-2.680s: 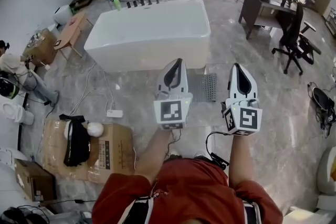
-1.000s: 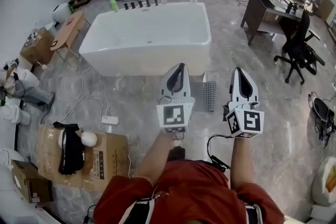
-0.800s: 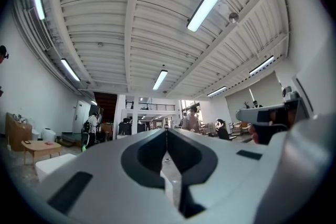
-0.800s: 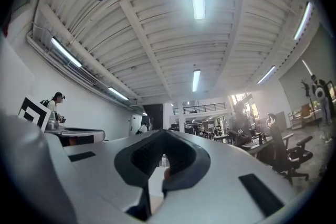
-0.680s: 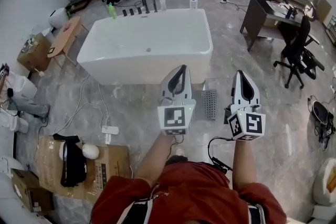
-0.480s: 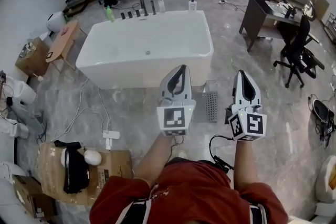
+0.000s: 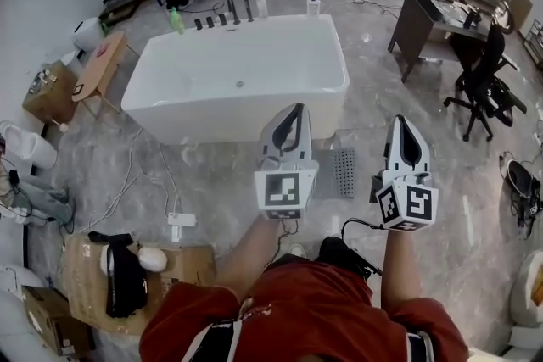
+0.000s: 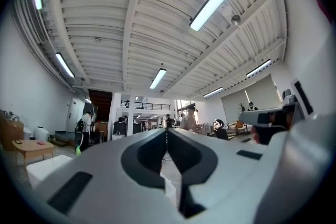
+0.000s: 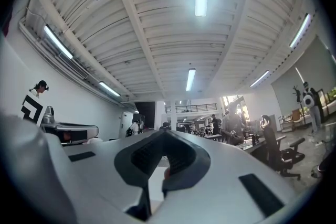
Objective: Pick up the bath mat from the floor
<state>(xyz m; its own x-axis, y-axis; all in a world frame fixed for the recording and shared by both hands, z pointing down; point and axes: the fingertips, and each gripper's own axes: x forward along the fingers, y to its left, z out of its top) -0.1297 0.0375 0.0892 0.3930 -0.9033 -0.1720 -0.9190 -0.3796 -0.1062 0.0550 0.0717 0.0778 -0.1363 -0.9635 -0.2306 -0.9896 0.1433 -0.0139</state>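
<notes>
Holds the left gripper [image 7: 291,111] up in front, jaws pressed together on nothing but air. Hardly budges it from a second ago. Keeps the right gripper [image 7: 405,123] shut and empty as well, but has slid it a little out to the right and lower, widening the gap between the two. Aims both gripper views out across the room and up at the ceiling lights [image 8: 215,1], not down.

Still hasn't reached the bath mat [image 7: 342,172]. Lies flat on the marble floor [image 7: 212,182], grey and dotted with holes, just off the near right corner of the bathtub [image 7: 242,72], showing between the two grippers and apart from both. Sits a touch lower in the head view than a second ago, as does the tub. Same cardboard box [image 7: 76,263] at the lower left, well apart from the mat.
</notes>
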